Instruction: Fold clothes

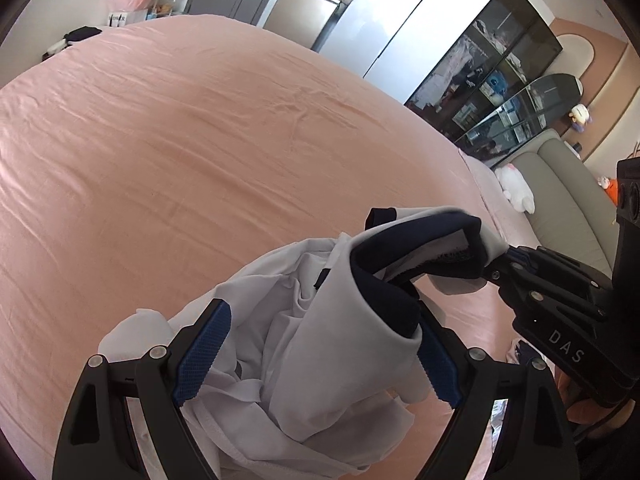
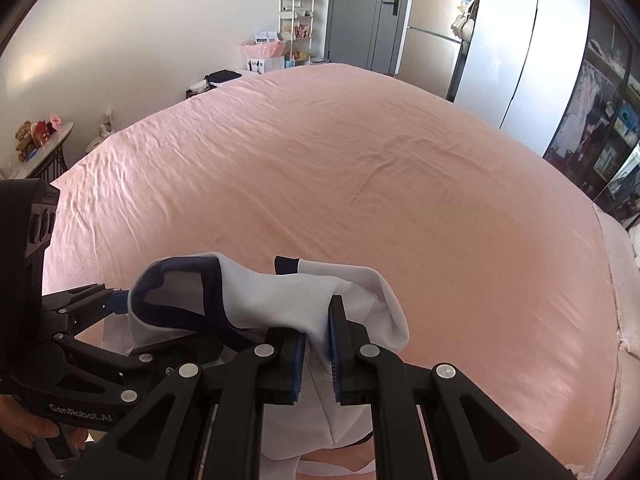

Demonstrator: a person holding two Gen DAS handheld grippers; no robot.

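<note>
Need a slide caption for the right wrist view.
Right claw pinches a white navy-trimmed garment above the pink bed sheet; left claw grips beside its collar.

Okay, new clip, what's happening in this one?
A person holding a hand-held gripper in each hand has a white shirt with navy trim lifted over a pink bed. The right hand-held gripper is shut on a fold of the white fabric. The left hand-held gripper has its fingers spread wide with the bunched shirt draped between them, not clamped. The shirt is crumpled and hanging, not yet laid flat, so no fold shows yet.
</note>
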